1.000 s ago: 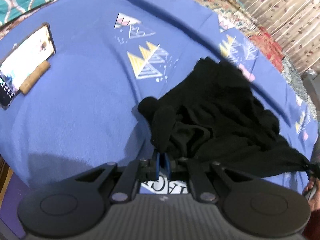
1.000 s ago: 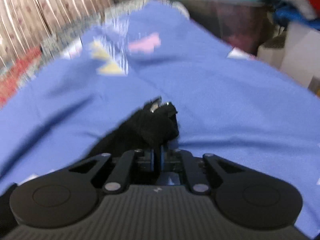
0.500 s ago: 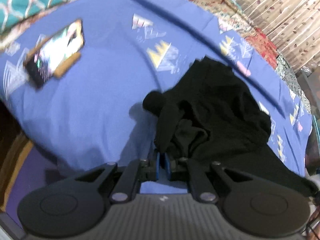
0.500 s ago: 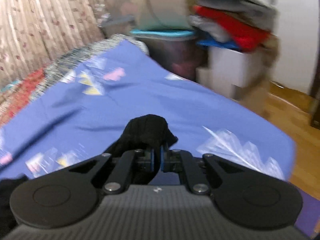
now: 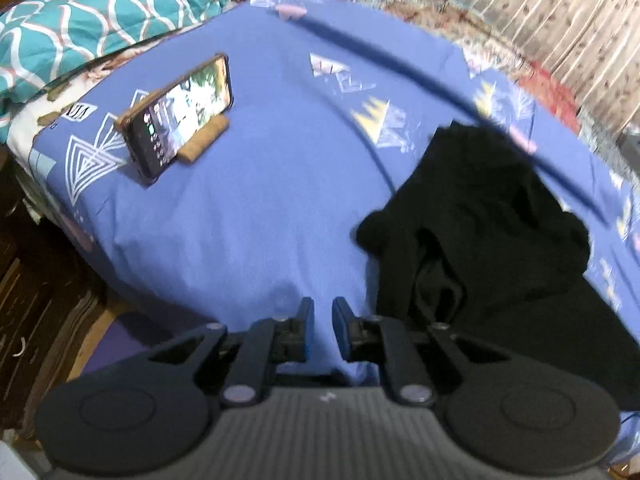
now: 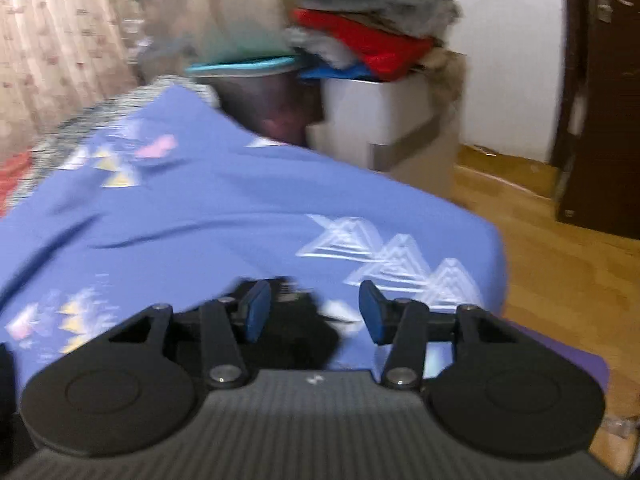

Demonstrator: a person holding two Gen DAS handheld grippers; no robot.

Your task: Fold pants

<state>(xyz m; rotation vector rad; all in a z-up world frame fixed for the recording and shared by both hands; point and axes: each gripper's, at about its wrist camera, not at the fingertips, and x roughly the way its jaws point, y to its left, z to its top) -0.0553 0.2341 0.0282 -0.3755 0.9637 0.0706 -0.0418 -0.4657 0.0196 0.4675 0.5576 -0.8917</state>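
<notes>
From my left wrist view the bed (image 5: 260,208) fills most of the frame, covered by a blue sheet printed with white and yellow triangles. The black pants (image 5: 492,240) lie bunched on it in the right half of the picture, a dark crumpled heap with thick folds; one rounded lobe pokes out to the left at mid-height and a rolled edge curls round a hollow near the bottom. The cloth runs down to the lower right edge, behind my gripper's body. A teal patterned quilt (image 5: 80,24) sits in the upper left corner, and a phone (image 5: 180,120) leans on a small wooden stand (image 5: 204,144) in the left part of the sheet, screen lit.

My left gripper (image 5: 322,330) has just been opening: the blue pads stand a narrow gap apart with only sheet showing between them, and the pants sit just to the right of it, not held.

In the blurred right wrist view, the bed's corner fills the middle, with wooden floor (image 6: 560,280) to the right and a stack of clothes (image 6: 360,32) on a white box in the upper centre. My right gripper (image 6: 314,312) has just been opening too, its pads well apart; a dark fold of the pants (image 6: 292,336) lies low between them, unpinched.
</notes>
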